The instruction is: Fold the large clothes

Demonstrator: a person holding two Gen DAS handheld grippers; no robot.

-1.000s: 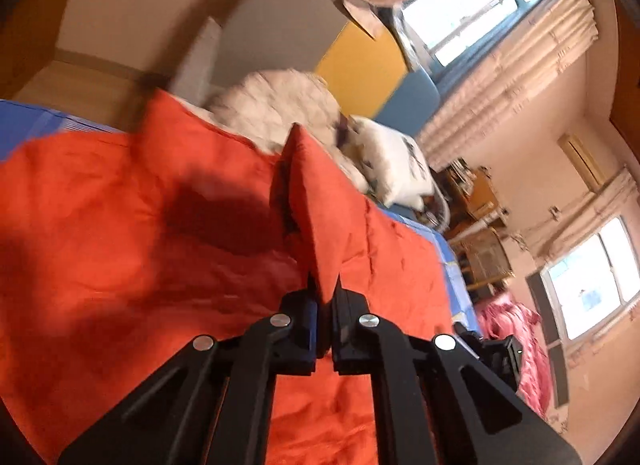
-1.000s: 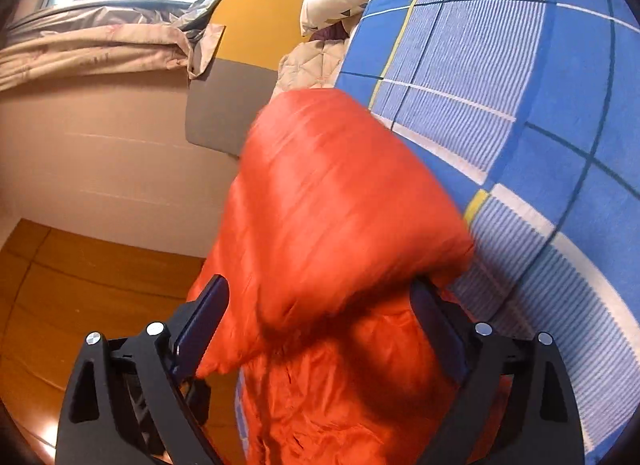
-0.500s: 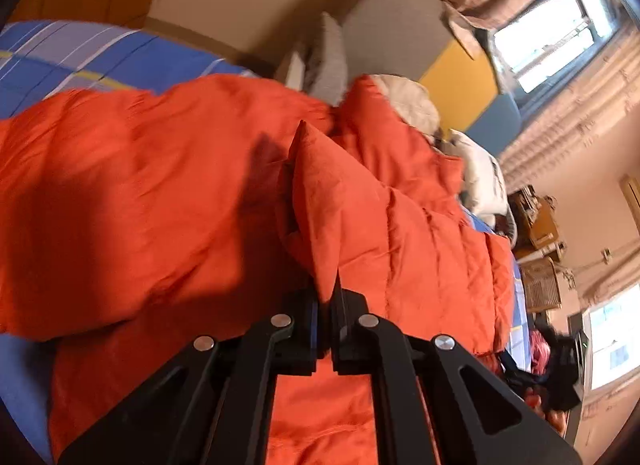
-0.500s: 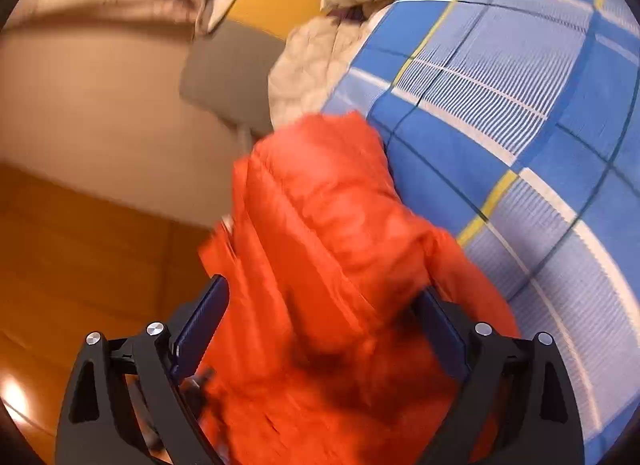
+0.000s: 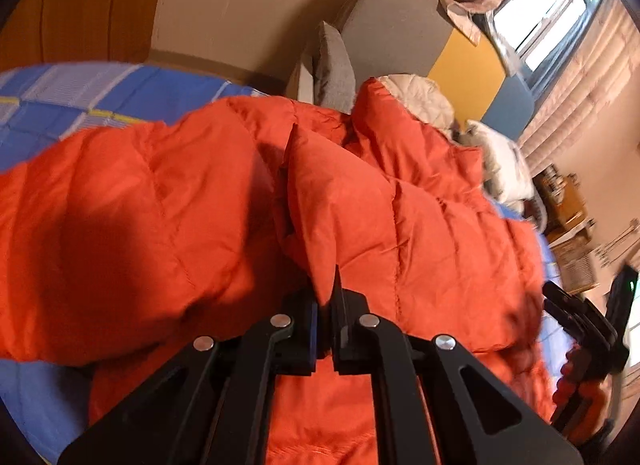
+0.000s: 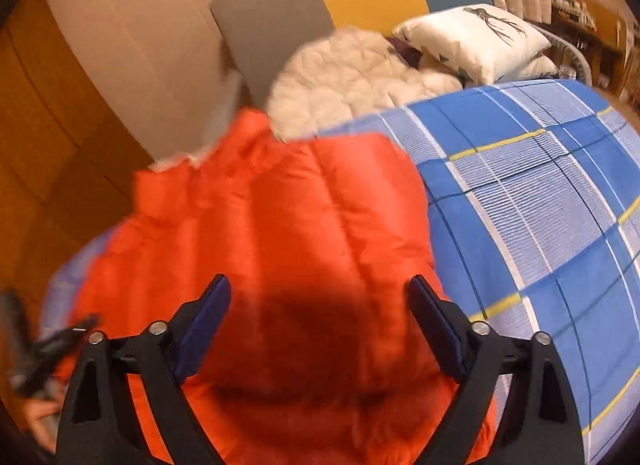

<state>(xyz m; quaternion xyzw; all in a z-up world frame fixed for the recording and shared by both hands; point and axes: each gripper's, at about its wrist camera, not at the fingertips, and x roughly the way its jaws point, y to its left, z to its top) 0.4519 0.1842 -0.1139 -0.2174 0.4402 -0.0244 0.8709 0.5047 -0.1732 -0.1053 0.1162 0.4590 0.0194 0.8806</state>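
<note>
Mid-fold on the bed: left claw clenched on the orange jacket; right claw closing, nothing gripped. Next, grip the jacket.

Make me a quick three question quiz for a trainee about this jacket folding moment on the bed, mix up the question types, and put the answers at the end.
1. True or false: the left gripper is pinching a fold of the orange puffer jacket.
2. Multiple choice: what does the jacket lie on? A) a bare wooden floor B) a blue checked bedsheet C) a glass table
3. Short answer: does the right gripper have the jacket clamped between its pads?

Key
1. True. Its jaws are shut on a raised fold of fabric.
2. B.
3. No. Its jaws stand wide apart and are closing, with the jacket below and between them, not pressed.
</note>
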